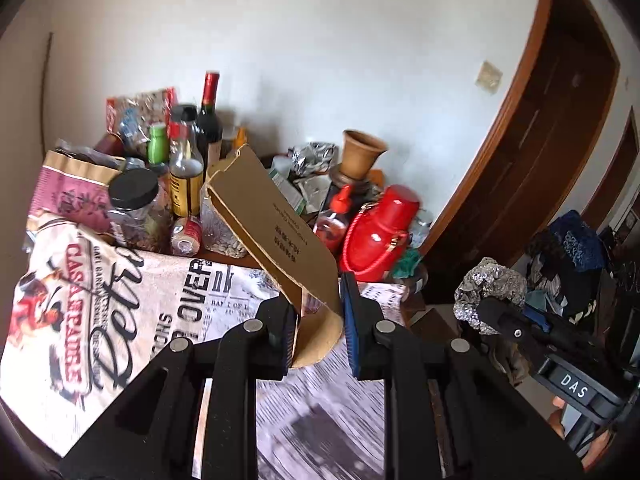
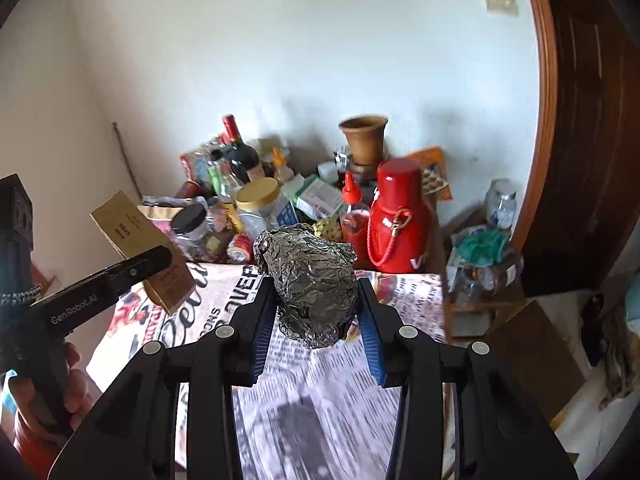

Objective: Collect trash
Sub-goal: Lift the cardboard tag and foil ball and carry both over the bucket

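In the left wrist view my left gripper (image 1: 320,320) is shut on a flattened brown cardboard box (image 1: 272,216), which sticks up and away from the pads, lifted above the table. The right wrist view shows my right gripper (image 2: 316,312) shut on a crumpled ball of aluminium foil (image 2: 312,280), also held in the air over the table. Each view catches the other tool: the foil ball (image 1: 492,288) at the right edge, and the cardboard box (image 2: 136,240) in the left gripper (image 2: 160,264) at the left, with a person's hand (image 2: 68,384) on its handle.
A table under a newspaper-print cloth (image 2: 320,380) carries clutter along the wall: a red flask (image 2: 400,216), a clay pot (image 2: 364,136), a wine bottle (image 1: 210,120), jars, sauce bottles and packets. A brown wooden door (image 2: 580,160) stands on the right, with piled clothes (image 1: 572,264) beside it.
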